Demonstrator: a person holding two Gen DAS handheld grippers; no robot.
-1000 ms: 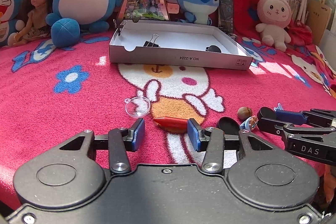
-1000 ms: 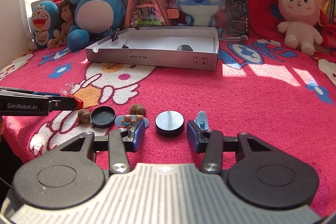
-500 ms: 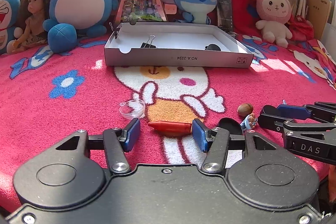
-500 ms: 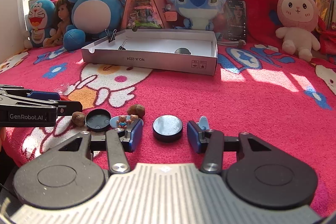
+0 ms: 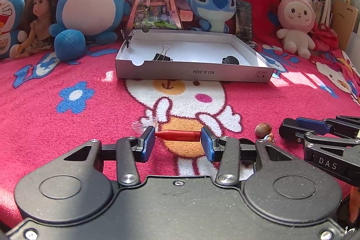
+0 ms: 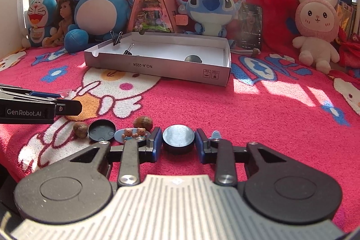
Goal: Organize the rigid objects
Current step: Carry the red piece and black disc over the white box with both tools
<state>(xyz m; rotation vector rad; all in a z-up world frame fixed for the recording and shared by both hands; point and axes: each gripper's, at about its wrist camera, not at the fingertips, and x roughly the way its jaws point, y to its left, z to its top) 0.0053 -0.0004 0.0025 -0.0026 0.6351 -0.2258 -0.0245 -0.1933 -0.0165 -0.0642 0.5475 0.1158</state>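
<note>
Both tongs are closing: the left tongs (image 5: 177, 140) bracket a red tapered crayon-like stick (image 5: 178, 135) lying crosswise end to end on the pink blanket (image 5: 90, 123), the right tongs (image 6: 178, 142) flank a black round puck (image 6: 178, 138), pads seemingly just touching.

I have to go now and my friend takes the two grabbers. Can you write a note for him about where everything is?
Left gripper: jaws closing end to end on the red crayon; pads look to be touching its ends.
Right gripper: jaws closing around the black round puck, pads at its sides.
Already in the white box: a binder clip and a black round thing; a second clip sits on the box's corner.
Left on the blanket: two nuts, black lid, bear clip, clear cup, small blue piece.
Next, probably: lift both and carry them to the box.
</note>
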